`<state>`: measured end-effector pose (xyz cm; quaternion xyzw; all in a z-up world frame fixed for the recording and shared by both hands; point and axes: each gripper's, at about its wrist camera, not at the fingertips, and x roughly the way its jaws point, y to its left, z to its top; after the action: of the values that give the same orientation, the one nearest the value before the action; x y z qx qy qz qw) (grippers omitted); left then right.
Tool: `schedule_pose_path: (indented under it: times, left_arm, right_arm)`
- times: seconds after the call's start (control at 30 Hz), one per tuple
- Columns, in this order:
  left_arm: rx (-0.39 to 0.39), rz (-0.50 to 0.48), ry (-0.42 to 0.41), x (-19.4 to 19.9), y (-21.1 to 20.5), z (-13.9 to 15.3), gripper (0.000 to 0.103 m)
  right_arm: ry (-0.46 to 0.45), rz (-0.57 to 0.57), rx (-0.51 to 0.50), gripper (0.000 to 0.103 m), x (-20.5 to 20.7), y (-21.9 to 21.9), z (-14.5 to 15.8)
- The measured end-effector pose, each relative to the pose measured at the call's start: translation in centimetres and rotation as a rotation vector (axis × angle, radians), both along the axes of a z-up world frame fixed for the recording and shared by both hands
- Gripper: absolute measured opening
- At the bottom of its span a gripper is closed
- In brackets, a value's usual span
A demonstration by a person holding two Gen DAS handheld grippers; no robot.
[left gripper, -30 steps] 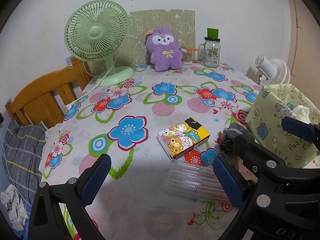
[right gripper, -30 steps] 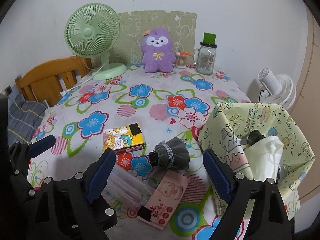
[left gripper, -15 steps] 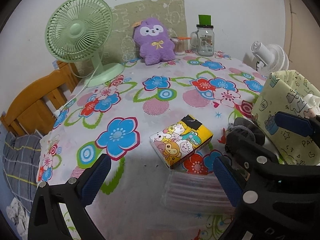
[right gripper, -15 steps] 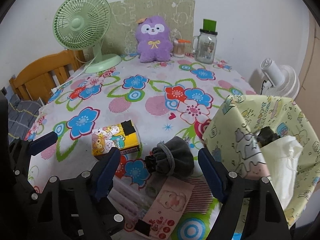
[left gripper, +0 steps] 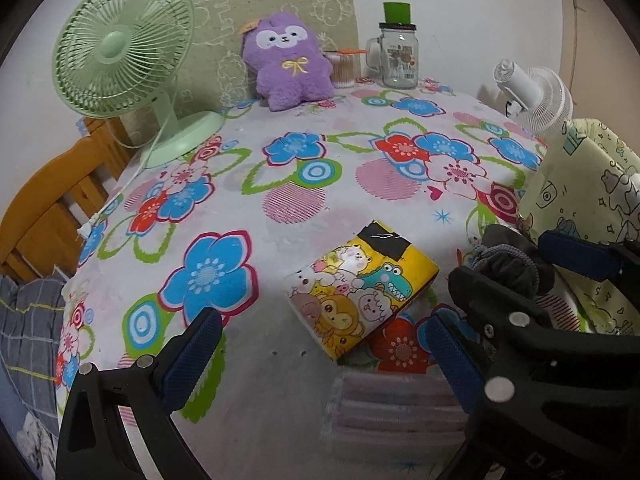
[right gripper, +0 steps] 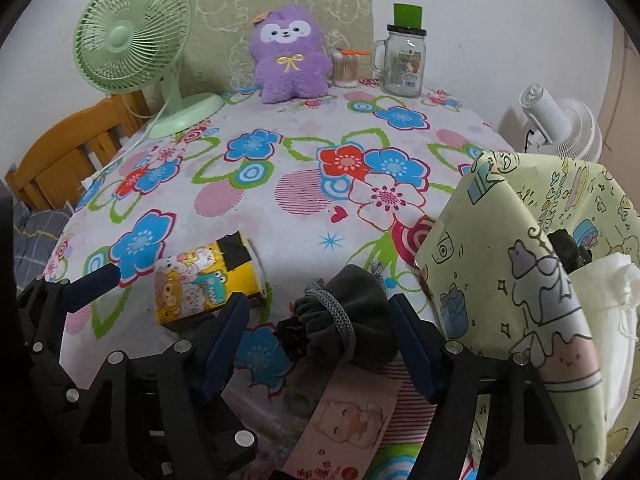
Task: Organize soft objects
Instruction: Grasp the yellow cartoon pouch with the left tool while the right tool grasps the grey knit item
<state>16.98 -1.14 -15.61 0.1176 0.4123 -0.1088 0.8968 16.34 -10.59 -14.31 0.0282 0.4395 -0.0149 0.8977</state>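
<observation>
Now the right gripper (right gripper: 320,336) is over the near edge of the bench (right gripper: 280,184), its jaws closing around a grey drawstring pouch (right gripper: 348,320) but not pressing it. Just beside the pouch lie a cartoon tissue pack (right gripper: 200,284), a pink packet (right gripper: 348,420) with unreadable writing, and a printed bag (right gripper: 500,280) at the right edge. The left gripper (left gripper: 320,356) has its jaws spread over the tissue pack, holding nothing. A plush toy (right gripper: 288,56) sits at the far edge.

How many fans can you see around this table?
2. The green fan stands on the table's far left corner, beside the purple plush toy. The white fan sits off the table's right edge, behind the patterned bag. Others may be hidden.
</observation>
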Motion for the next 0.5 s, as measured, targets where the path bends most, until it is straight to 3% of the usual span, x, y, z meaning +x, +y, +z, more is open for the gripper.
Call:
schedule_pose_path:
  times: [0.4,0.5]
  left_arm:
    - [0.013,-0.058,0.038,1.7,-1.2,-1.4,0.102]
    - [0.005,-0.067,0.043,2.0,-1.3,-1.5,0.092]
  right_arm:
    - [0.009,-0.026,-0.026,0.056,1.0,-0.3,-1.1]
    - [0.003,-0.022,-0.02,0.053,1.1,-0.4,-1.1]
